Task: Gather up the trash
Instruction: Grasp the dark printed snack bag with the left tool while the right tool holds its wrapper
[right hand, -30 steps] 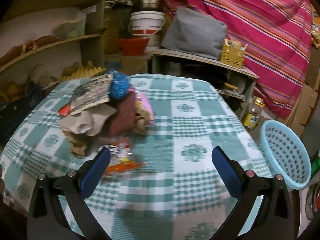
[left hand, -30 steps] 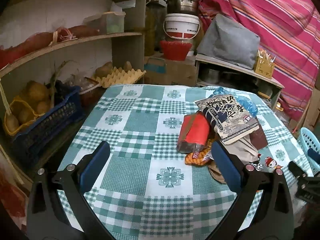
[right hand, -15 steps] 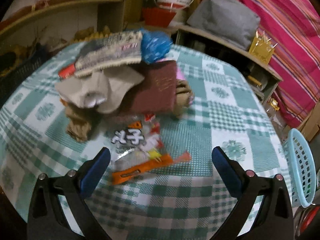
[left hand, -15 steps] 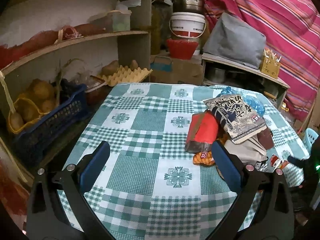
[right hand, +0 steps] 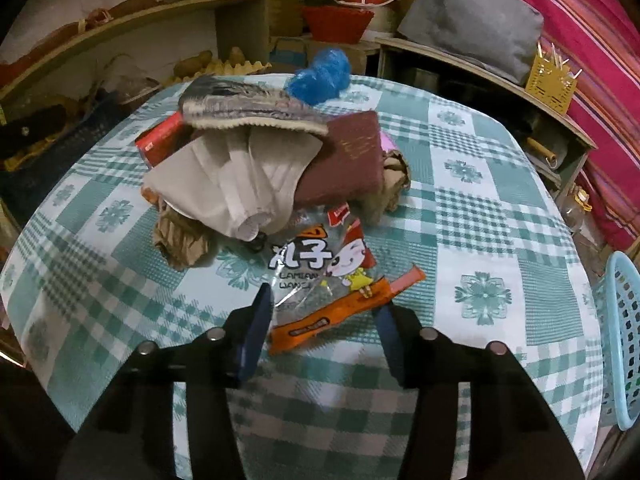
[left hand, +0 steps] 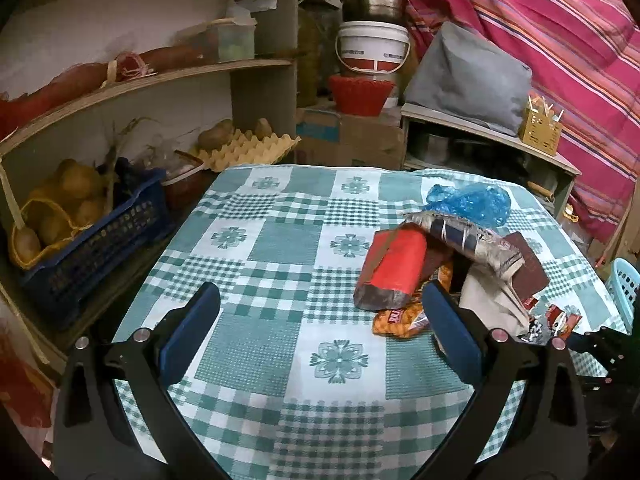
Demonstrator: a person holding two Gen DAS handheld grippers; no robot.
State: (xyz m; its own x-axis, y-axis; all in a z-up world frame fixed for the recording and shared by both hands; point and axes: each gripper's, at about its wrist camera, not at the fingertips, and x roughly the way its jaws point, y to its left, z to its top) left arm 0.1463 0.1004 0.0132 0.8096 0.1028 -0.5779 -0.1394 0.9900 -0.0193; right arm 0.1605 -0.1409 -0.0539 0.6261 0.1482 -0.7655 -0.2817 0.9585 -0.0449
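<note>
Left wrist view: my left tool [left hand: 320,332] hangs over the near part of the counter [left hand: 280,248], its jaws wide apart with nothing but checked cloth between them; the trash pile [left hand: 452,264] lies to the right of it, a red packet [left hand: 394,272] leaning on the left of the heap, a blue plastic bag [left hand: 468,202] at the far end, an orange wrapper [left hand: 400,320] just beside my right-hand finger; my right tool [left hand: 600,344] shows only as a dark shape at the right edge of the counter, and from here I cannot tell how its jaws stand; I judge this left tool should hold off, so the two do not crowd each other at the pile.

Right wrist view: my right tool [right hand: 324,316] is low at the near edge of the heap, jaws closing, about half apart; the snack wrapper [right hand: 320,280], clear with an orange band, lies flat on the cloth with its near end between the pads; whether the pads press it yet I cannot tell, they seem just at its edges; to do this well, I think I should let the film bunch up between the pads before lifting, since a flat, slippery wrapper may slide out; I should also lift clear of the white paper [right hand: 236,184] and brown box [right hand: 344,160] stacked just beyond; the blue basket [right hand: 620,340] waits off the counter's right edge, probably where it goes.
</note>
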